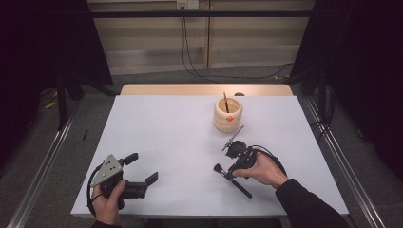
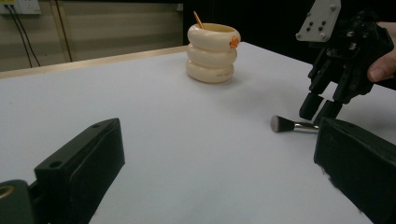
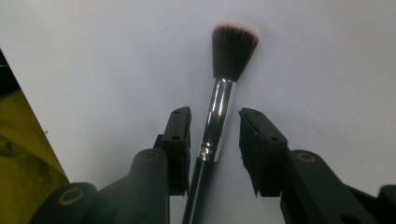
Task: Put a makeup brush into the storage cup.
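A makeup brush (image 1: pixel 218 167) (image 3: pixel 219 116) with a dark bristle head, silver ferrule and black handle lies flat on the white table (image 1: pixel 166 133). My right gripper (image 1: pixel 229 171) (image 3: pixel 215 115) stands over it, open, one jaw on each side of the ferrule with a small gap either way. From the left gripper view the brush (image 2: pixel 281 124) lies under the right gripper (image 2: pixel 321 108). My left gripper (image 1: pixel 141 168) (image 2: pixel 217 135) rests at the front left, wide open and holding nothing.
A cream ringed holder (image 1: pixel 228 114) (image 2: pixel 212 53) with a thin stick in it stands at the back of the table, beyond the brush. A wooden strip (image 1: pixel 204 89) edges the table's far side. Floor cables run behind.
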The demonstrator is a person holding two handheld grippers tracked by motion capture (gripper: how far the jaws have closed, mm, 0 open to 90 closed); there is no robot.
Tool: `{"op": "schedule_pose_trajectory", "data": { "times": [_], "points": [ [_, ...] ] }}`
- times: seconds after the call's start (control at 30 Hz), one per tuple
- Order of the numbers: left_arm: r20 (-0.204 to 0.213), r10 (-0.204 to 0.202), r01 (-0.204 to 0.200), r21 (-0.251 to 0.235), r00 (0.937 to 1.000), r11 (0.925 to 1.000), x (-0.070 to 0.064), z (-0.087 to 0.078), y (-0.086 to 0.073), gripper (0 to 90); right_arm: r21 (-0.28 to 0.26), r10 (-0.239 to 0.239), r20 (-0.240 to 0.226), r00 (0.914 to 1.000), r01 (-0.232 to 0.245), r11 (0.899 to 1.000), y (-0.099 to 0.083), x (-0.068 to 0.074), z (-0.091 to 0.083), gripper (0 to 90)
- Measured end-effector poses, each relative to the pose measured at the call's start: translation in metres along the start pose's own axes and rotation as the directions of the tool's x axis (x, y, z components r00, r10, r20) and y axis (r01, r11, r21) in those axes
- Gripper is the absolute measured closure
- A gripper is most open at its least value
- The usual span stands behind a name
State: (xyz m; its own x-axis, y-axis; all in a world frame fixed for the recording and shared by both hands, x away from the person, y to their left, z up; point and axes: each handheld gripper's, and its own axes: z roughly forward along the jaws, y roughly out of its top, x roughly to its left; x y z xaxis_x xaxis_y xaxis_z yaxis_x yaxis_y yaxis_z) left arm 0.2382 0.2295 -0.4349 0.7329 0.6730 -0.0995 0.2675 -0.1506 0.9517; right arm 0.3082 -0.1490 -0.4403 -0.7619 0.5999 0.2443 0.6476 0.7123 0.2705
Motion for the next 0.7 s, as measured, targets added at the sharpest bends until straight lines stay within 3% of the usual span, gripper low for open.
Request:
{"op": "schedule_pose_trajectory", "data": {
  "times": [0.2,0.33,0.43,0.6,0.7],
  "points": [
    [-0.002,-0.001,0.001,-0.001,1.0000,1.0000,0.000,0.000,0.000,1.7,0.028,0.006,0.006,1.0000,-0.007,1.000,0.002,0.001,0.005,68.6],
    [-0.006,0.001,-0.001,-0.001,1.0000,1.0000,-0.001,0.000,0.000,1.7,0.044,-0.023,0.010,0.9997,0.022,0.999,0.003,0.000,0.009,71.7],
    [-0.001,0.000,0.000,0.000,1.0000,1.0000,0.000,0.000,0.000,1.7,0.056,-0.003,0.011,0.9999,0.002,0.998,0.003,0.002,0.010,72.1],
    [-0.006,0.001,-0.001,0.001,1.0000,1.0000,-0.001,0.001,0.000,1.7,0.057,-0.010,0.033,0.9994,0.008,0.998,0.003,0.002,0.011,75.8],
    [-0.003,-0.001,0.001,-0.001,1.0000,1.0000,0.000,0.000,0.000,1.7,0.052,0.000,0.019,0.9998,-0.001,0.999,0.002,0.000,0.012,77.4]
  ]
}}
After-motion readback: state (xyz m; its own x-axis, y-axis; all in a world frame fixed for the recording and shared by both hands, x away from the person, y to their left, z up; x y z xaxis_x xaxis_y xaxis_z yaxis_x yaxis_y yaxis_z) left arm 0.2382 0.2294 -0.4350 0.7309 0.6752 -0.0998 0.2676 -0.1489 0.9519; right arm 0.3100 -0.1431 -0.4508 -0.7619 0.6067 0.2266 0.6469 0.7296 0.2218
